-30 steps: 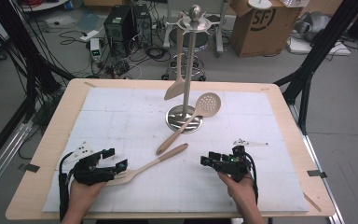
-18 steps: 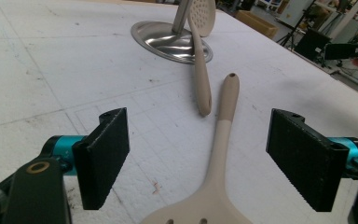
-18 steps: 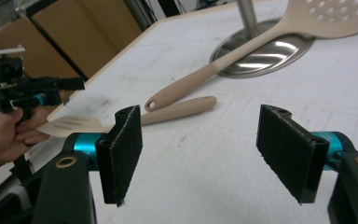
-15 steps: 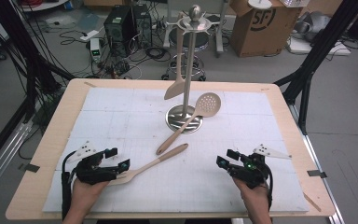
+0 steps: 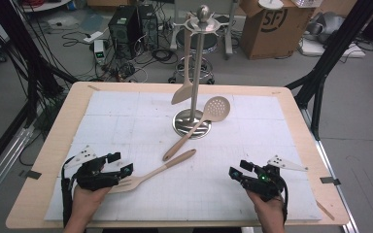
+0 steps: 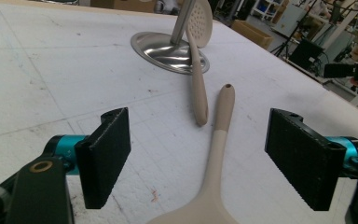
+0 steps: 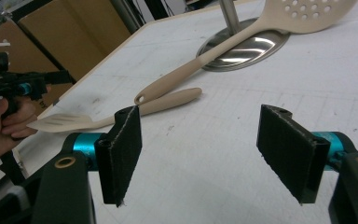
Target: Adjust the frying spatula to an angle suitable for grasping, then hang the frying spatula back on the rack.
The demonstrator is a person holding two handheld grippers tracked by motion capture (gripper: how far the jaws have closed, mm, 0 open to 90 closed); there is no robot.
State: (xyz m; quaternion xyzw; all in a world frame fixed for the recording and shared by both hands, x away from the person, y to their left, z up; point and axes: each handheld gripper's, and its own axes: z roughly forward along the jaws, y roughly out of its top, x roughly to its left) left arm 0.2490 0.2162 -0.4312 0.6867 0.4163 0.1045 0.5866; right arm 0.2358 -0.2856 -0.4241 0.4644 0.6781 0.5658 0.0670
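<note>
A beige slotted turner [image 5: 148, 174] lies on the white mat, its head toward my left gripper [image 5: 120, 162]. That gripper [image 6: 198, 158] is open, and the turner's neck [image 6: 214, 158] runs between its jaws without touching them. A perforated skimmer [image 5: 216, 108] leans on the steel utensil stand's base [image 5: 182, 127]. A beige spatula [image 5: 183, 91] hangs from the stand. My right gripper [image 5: 239, 168] rests at the front right, open with nothing in it [image 7: 200, 154], and faces the turner [image 7: 98, 119] and the skimmer [image 7: 307, 11].
The wooden table [image 5: 53, 145] carries the white mat [image 5: 126, 116]. The stand's pole [image 5: 197, 68] rises at mid-table. Beyond the far edge are floor cables, a black box [image 5: 124, 26] and a cardboard box [image 5: 267, 24]. Dark frame legs [image 5: 320, 73] stand at the right.
My right gripper has moved to the right and a little nearer the front edge. The left gripper and the utensils have stayed put.
</note>
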